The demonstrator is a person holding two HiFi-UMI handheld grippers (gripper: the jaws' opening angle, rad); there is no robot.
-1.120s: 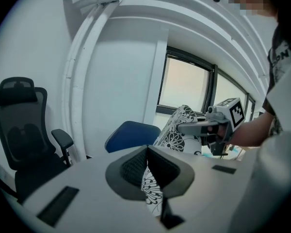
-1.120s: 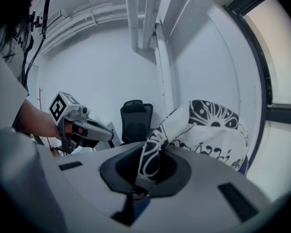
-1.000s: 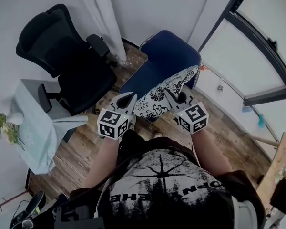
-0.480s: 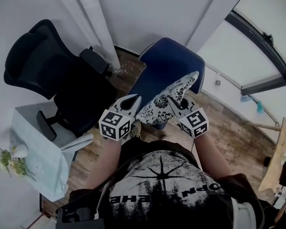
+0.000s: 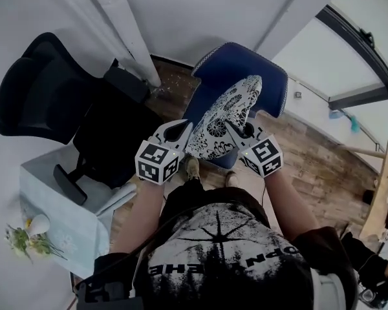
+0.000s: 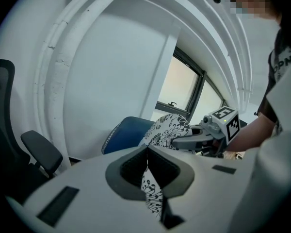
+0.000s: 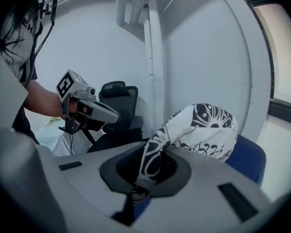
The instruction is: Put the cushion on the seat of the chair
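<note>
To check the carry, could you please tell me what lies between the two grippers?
The patterned cushion, pinched by left gripper and right gripper; the head view shows it.

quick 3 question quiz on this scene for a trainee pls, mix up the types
1. Which grippers are shut on the cushion? a) left only b) right only c) both
2. True or false: the cushion lies on the black chair.
3. Fill in: the chair just beyond the cushion is ___ in colour.

Key
1. c: the left gripper and the right gripper each pinch an edge in their jaws.
2. False: it is held up between the two grippers.
3. Blue.
</note>
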